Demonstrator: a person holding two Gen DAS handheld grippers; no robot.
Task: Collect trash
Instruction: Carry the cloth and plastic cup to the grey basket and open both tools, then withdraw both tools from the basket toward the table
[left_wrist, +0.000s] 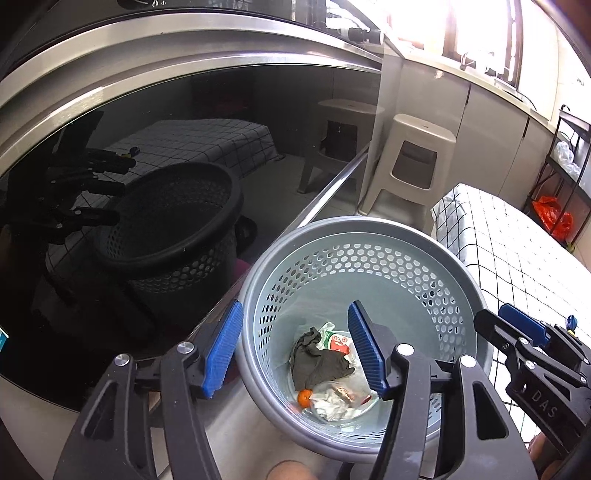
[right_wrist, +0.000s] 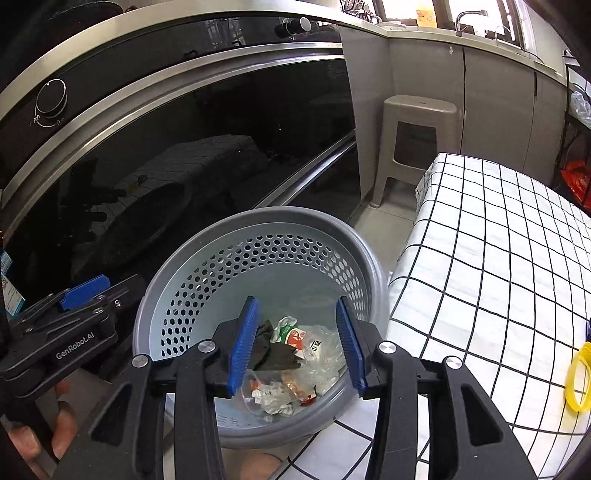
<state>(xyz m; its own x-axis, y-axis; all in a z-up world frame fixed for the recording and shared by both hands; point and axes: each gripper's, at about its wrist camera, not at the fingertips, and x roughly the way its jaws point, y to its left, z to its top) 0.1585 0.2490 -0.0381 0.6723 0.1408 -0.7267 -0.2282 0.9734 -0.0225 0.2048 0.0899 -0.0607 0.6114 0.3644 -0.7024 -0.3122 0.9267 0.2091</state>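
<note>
A grey perforated waste basket (left_wrist: 369, 236) stands on the floor beside the oven; it also shows in the right wrist view (right_wrist: 258, 229). Inside lie a dark crumpled cloth (left_wrist: 317, 363), plastic wrappers (left_wrist: 338, 400) and a small orange piece (left_wrist: 304, 397). The same cloth (right_wrist: 275, 354) and wrappers (right_wrist: 317, 354) show in the right wrist view. My left gripper (left_wrist: 295, 354) is open and empty above the basket's left rim. My right gripper (right_wrist: 295, 349) is open and empty above the basket's opening.
A glossy black oven door (left_wrist: 147, 184) with a steel handle (right_wrist: 310, 166) is close on the left. A table with a white checked cloth (right_wrist: 498, 258) is on the right, with a yellow ring (right_wrist: 578, 376) on it. A beige plastic stool (right_wrist: 417, 136) stands behind.
</note>
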